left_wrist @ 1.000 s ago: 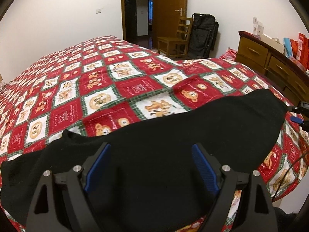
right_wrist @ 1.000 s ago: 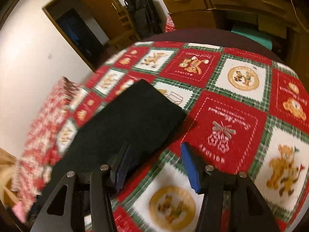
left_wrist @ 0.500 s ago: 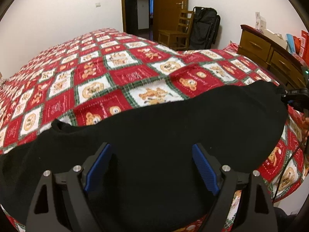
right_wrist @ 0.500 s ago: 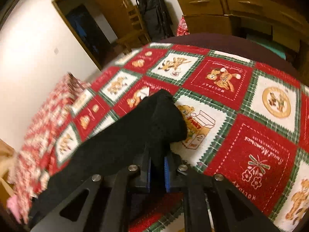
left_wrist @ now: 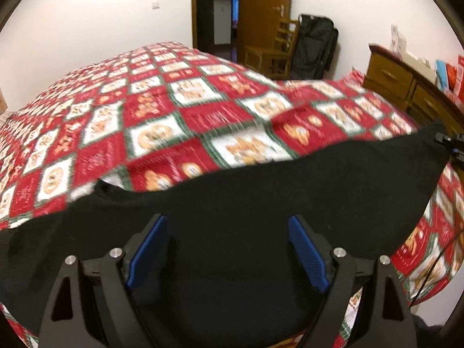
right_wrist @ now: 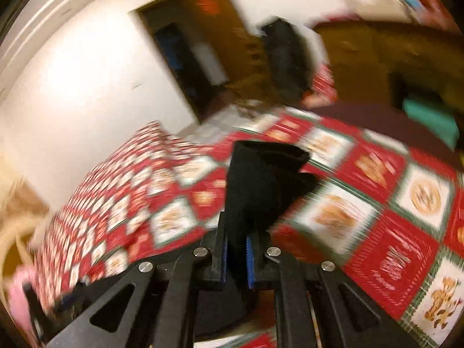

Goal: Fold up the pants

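Observation:
Black pants [left_wrist: 261, 191] lie across the near edge of a bed with a red, green and white teddy-bear quilt [left_wrist: 179, 121]. My left gripper [left_wrist: 227, 249] is open and hovers over the middle of the pants, holding nothing. My right gripper [right_wrist: 235, 256] is shut on the leg end of the pants [right_wrist: 261, 179] and holds it lifted above the quilt [right_wrist: 377, 203]. The right gripper also shows at the far right edge of the left wrist view [left_wrist: 452, 142], at the raised end of the pants.
A wooden dresser [left_wrist: 406, 87] stands to the right of the bed. A wooden chair [left_wrist: 272, 52] and a black bag [left_wrist: 314, 46] stand by the open doorway [left_wrist: 214, 11] at the back. White walls surround the bed.
My right gripper closed on the leg end of the pants and has lifted it off the quilt. My left gripper stayed open over the pants and shifted slightly forward.

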`<state>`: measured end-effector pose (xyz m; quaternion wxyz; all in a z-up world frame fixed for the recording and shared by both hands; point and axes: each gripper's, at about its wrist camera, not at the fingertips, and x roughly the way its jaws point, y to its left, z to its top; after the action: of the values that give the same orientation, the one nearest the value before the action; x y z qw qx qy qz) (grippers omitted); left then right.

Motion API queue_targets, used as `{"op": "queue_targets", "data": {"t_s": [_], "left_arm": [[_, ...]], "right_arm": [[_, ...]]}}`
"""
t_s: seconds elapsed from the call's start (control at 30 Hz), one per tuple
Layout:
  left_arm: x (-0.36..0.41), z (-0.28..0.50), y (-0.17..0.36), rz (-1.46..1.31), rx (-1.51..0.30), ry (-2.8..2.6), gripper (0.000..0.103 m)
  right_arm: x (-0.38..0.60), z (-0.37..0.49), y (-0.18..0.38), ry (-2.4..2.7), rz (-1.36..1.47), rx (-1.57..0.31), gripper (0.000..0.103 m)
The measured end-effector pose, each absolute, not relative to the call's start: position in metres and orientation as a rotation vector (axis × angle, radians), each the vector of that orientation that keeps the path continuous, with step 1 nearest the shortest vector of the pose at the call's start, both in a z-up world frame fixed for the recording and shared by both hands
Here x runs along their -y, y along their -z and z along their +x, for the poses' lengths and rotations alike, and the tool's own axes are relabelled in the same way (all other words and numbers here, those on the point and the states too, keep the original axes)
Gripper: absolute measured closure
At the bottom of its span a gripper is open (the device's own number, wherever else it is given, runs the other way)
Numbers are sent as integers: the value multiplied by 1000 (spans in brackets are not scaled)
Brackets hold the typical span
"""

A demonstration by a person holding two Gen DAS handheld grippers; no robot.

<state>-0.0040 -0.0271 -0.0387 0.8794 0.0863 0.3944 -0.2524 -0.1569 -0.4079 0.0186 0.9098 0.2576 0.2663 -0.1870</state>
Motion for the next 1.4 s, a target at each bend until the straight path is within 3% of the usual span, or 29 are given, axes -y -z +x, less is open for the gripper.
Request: {"op": "queue_targets", "data": {"t_s": [0.2,0.6,0.8,0.87,0.93,1.03,1.17,1.4], "left_arm": [[-12,11,23,98,-782,471,15],[-98,24,33,-34,-800,307,15],[-109,26,40,-47,-808,289,15],[-107,27,43,-50,-818,300,15],[-101,27,45,-44,-826,320,15],[-93,22,46,-18,-828,355,15],[-81,16,44,-16,-855,445,15],[-56,18,54,-139,-1007,649,15]], "right_arm": [[288,-111,-45,130,317,-569,93],[89,-50,66,-183,-110,-772,93],[77,-57,89,-196,-242,-823,88],[76,-61,92,-214,-271,-831,79],[75,-68,91,-234,-286,-831,60],[75,-76,91,-273,-284,-852,48],[89,-92,77,-377,-197,-874,48],[195,-95,24,-131,156,-709,48]]}}
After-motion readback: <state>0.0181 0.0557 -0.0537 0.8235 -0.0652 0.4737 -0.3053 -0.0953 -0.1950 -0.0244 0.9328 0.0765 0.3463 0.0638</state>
